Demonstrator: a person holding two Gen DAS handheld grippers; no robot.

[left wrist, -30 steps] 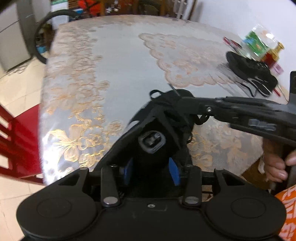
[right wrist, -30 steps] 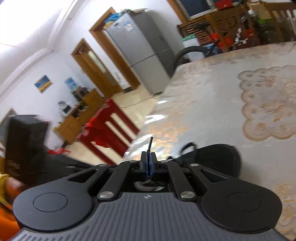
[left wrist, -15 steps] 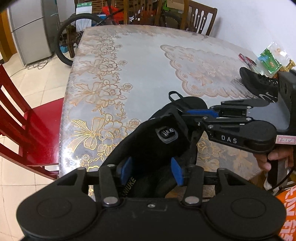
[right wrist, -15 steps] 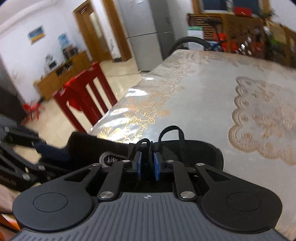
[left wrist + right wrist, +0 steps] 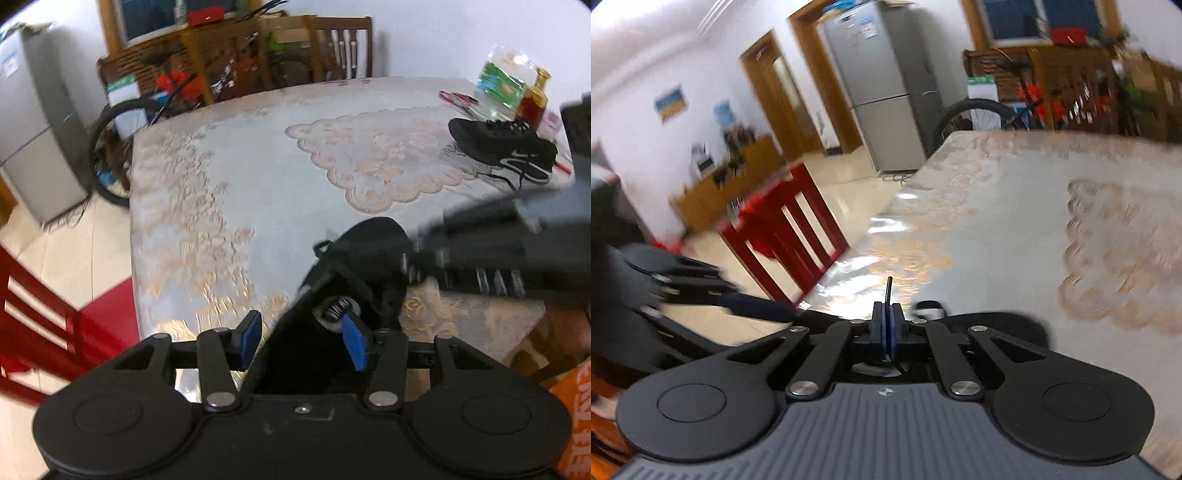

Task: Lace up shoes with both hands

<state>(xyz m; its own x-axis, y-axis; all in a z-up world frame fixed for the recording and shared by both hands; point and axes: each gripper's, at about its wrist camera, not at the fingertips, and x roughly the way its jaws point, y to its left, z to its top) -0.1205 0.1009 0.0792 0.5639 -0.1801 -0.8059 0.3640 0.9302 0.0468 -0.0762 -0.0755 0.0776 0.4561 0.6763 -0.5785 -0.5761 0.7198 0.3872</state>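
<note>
Firmly, right tongs (image 5: 887, 325) pinch a stiff lace tip (image 5: 888, 290); left tongs (image 5: 301, 341) gape around the matte black shoe (image 5: 354, 266).

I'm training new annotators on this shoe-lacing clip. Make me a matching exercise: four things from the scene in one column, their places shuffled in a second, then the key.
Things
1. near black shoe
2. far black shoe
3. lace tip
4. red chair

Places
A. far right of the table
B. pinched in the shut right gripper
C. on the floor, left of the table
D. directly in front of the left gripper

Pairs: 1-D, 2-A, 3-B, 4-C
</note>
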